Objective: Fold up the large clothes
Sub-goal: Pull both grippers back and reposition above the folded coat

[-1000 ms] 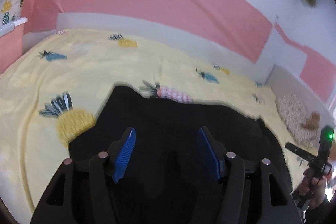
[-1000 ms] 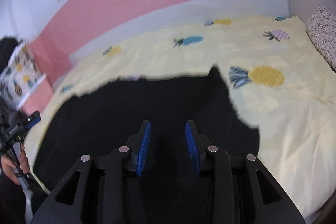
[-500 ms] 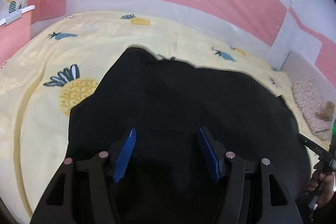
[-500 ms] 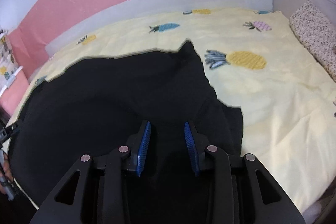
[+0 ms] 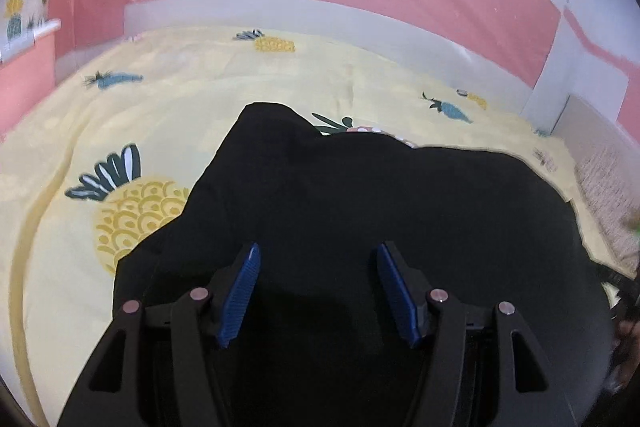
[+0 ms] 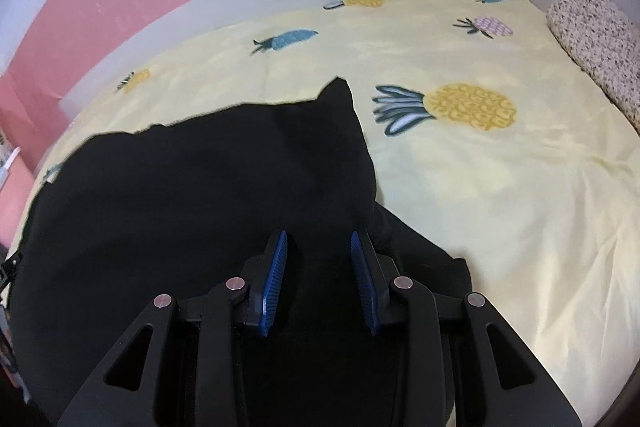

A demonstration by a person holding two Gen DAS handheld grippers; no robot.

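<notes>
Black garment (image 5: pixel 360 207) on the bedsheet (image 6: pixel 500 187) looks soft and floppy, so with left gripper (image 5: pixel 318 287) and right gripper (image 6: pixel 319 279) both spread empty, I'd pinch its corners.

Right gripper (image 6: pixel 318 247) parted, nothing between the blue pads (image 6: pixel 275 281), over the black garment (image 6: pixel 192 195) on the yellow sheet (image 6: pixel 500 195); garment's corner points up-left of the big pineapple print (image 6: pixel 460 109).

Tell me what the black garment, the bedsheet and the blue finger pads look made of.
Garment: soft matte fabric, likely knit or fleece; it drapes and shows no shine, weave unreadable.
Bedsheet: thin smooth woven cloth, perhaps cotton blend; faint sheen, fine wrinkles, printed pineapples.
Finger pads: ribbed blue rubber or plastic, judging by the fine ridges.
</notes>
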